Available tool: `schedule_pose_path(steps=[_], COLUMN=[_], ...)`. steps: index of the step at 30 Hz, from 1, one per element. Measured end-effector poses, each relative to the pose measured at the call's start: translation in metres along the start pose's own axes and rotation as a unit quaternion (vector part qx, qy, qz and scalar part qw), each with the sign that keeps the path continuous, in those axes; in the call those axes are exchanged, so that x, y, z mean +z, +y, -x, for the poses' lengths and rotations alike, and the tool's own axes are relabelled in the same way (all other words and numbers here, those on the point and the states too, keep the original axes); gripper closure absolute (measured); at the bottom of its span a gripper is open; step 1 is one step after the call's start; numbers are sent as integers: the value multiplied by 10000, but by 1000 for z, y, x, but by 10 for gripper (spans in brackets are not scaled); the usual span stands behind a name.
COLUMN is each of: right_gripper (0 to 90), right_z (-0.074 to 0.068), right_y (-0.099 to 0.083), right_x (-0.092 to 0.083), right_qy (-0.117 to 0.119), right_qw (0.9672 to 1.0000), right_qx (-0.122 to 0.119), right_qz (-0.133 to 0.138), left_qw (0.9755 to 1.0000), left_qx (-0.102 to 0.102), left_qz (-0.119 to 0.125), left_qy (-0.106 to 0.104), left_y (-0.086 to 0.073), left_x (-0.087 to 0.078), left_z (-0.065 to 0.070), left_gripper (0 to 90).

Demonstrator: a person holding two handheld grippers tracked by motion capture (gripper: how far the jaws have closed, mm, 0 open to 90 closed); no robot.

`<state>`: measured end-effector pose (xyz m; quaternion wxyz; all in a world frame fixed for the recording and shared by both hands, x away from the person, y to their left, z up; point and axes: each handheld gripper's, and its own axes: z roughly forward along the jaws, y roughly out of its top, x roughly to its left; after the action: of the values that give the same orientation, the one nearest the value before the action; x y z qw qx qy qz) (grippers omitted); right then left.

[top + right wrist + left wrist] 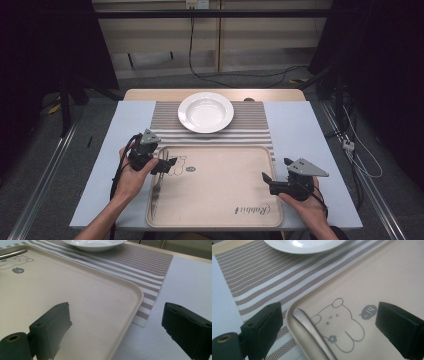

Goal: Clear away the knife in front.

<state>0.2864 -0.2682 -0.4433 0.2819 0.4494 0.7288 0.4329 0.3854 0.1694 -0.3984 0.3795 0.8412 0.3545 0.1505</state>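
Observation:
A beige tray [220,190] with a cartoon bear print lies on the table's near half. Along the tray's left side lies a metal utensil [157,185], and its handle [312,330] runs up between my left gripper's jaws. My left gripper [169,163] hovers open over that handle end [329,315] without its pads touching it. At the tray's right edge my right gripper [276,170] stands open with nothing between its jaws [117,317]. A white plate [205,112] rests on a striped placemat [250,125] beyond the tray.
White table cover [305,130] extends on both sides of the placemat. The tray's right corner rim [136,293] sits just ahead of my right gripper. Cables [210,75] trail on the floor behind the table.

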Motion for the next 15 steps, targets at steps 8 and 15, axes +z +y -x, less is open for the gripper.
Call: schedule_pose_path(steps=[8, 15], right_gripper=[86, 86], right_z=[0, 0], right_y=[-1, -1], right_x=[0, 0], right_qy=[-2, -9], right_qw=[10000, 10000], right_qx=[9, 48], right_qz=[-18, -31], left_qw=[9983, 9975], left_qx=[-110, -195], left_qz=[425, 524], left_qy=[382, 421], left_y=[-22, -42], left_x=[-18, -33], left_z=[5, 15], left_gripper=[72, 73])
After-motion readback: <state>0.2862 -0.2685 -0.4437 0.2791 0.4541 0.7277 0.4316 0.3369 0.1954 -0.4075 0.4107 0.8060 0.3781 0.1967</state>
